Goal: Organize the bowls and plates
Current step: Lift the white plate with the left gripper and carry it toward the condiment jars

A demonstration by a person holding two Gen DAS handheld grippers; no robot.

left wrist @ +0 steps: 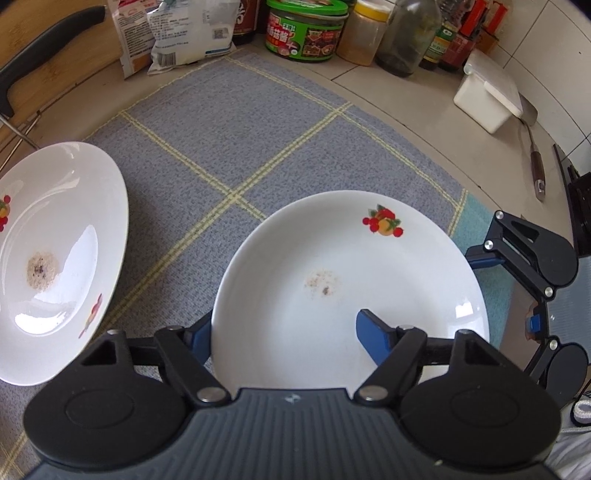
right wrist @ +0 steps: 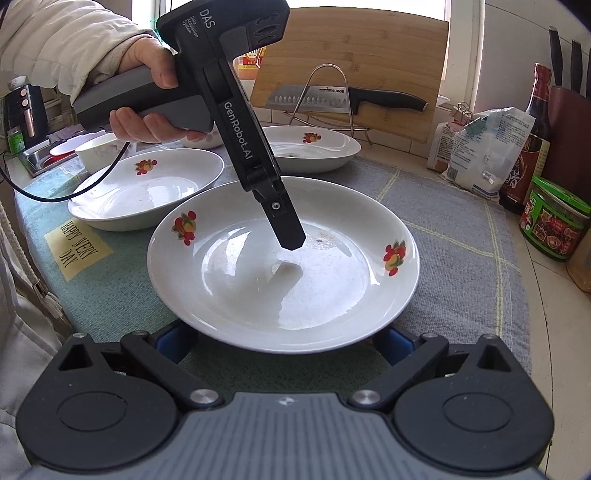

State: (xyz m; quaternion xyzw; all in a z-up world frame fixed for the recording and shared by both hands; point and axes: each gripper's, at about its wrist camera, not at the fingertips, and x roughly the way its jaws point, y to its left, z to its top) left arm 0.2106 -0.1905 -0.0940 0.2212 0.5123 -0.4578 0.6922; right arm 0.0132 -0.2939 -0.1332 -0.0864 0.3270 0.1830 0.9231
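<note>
A white plate with fruit prints [left wrist: 332,280] lies on the grey-blue mat; it also shows in the right wrist view [right wrist: 325,295]. My left gripper [left wrist: 284,339] is open and straddles its near rim, one finger [left wrist: 373,339] over the inside, the other outside below the rim. In the right wrist view one left finger [right wrist: 288,225] hovers over the plate's middle. My right gripper [right wrist: 284,341] is open, its fingers spread under the plate's near rim. A second plate [left wrist: 55,258] lies at the left. Two more plates [right wrist: 147,188] [right wrist: 314,147] lie behind.
Jars, bottles and bags [left wrist: 306,29] line the back of the counter. A white box [left wrist: 487,92] and a spatula [left wrist: 535,162] lie at the right. A cutting board with a knife [right wrist: 351,96] stands behind. A small white bowl [right wrist: 99,151] sits far left.
</note>
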